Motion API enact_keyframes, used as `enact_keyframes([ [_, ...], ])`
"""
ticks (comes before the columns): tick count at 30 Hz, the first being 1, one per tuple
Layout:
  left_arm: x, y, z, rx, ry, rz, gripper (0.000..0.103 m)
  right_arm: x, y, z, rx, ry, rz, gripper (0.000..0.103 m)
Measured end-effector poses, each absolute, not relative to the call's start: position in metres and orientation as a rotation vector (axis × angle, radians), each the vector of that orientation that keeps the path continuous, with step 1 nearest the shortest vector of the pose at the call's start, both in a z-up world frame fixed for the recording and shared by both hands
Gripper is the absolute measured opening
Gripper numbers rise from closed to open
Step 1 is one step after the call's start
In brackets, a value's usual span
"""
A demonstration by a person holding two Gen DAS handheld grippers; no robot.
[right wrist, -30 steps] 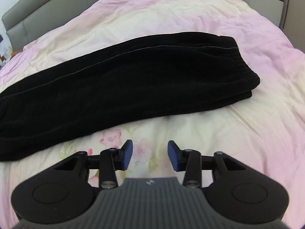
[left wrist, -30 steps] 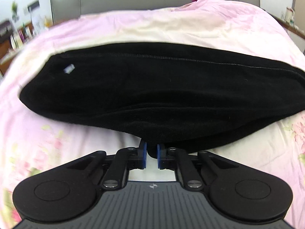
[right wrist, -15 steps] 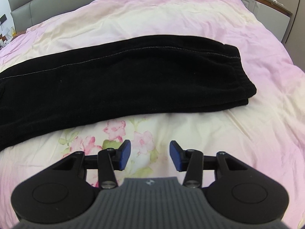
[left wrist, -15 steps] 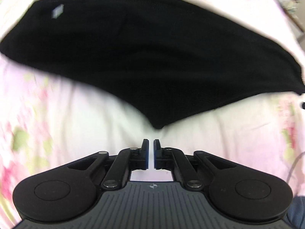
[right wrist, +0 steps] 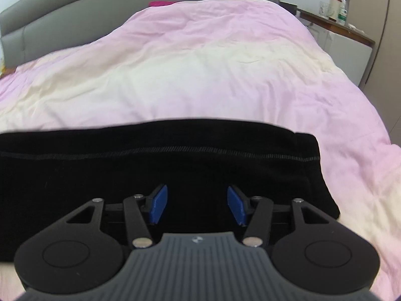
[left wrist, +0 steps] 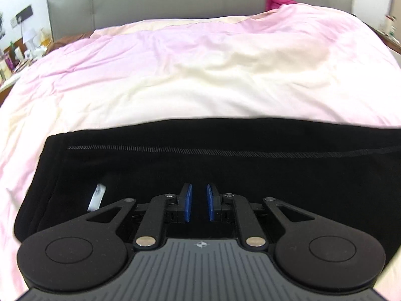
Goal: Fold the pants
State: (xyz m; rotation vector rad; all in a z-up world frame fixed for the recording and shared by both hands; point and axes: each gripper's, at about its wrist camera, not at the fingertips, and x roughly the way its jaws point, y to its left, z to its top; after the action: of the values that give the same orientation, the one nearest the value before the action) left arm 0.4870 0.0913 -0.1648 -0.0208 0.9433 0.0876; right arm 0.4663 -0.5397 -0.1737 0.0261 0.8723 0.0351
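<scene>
Pants point(left wrist: 225, 175) lie as a long black band across the near part of the bed point(left wrist: 200, 87), already doubled leg over leg; folding them end to end is, I judge, what remains. Left claw point(left wrist: 199, 202) hangs over the cloth near its left end, pads parted by a narrow gap and holding nothing. Right claw point(right wrist: 196, 203) hovers over the right end, spread wide and empty. Half a second ago the left claw stood back from a peak of cloth just off its nearly closed pads; now both claws sit above the fabric, which lies flat.
</scene>
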Motion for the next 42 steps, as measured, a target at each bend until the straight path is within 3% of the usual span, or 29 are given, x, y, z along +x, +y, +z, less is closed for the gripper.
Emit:
enact_keyframes([
  [6,0.514,0.099,-0.185,-0.017,1.018,0.120,0.014,0.531,-0.577,-0.201,0.170,0.922,-0.111,0.052],
  [12,0.542,0.102,-0.215,-0.039,1.089,0.154,0.012,0.573,-0.593,-0.229,0.199,0.979,-0.139,0.063],
  [20,0.525,0.076,-0.175,0.084,1.062,0.115,0.013,0.561,-0.618,-0.206,0.289,0.981,-0.097,0.058],
  [30,0.510,-0.080,-0.116,0.224,0.969,-0.278,0.014,0.458,-0.706,-0.170,0.519,0.956,-0.122,0.060],
  [42,0.516,-0.256,-0.142,0.508,0.977,-0.534,0.015,0.425,-0.760,-0.256,0.992,0.920,-0.074,0.061],
])
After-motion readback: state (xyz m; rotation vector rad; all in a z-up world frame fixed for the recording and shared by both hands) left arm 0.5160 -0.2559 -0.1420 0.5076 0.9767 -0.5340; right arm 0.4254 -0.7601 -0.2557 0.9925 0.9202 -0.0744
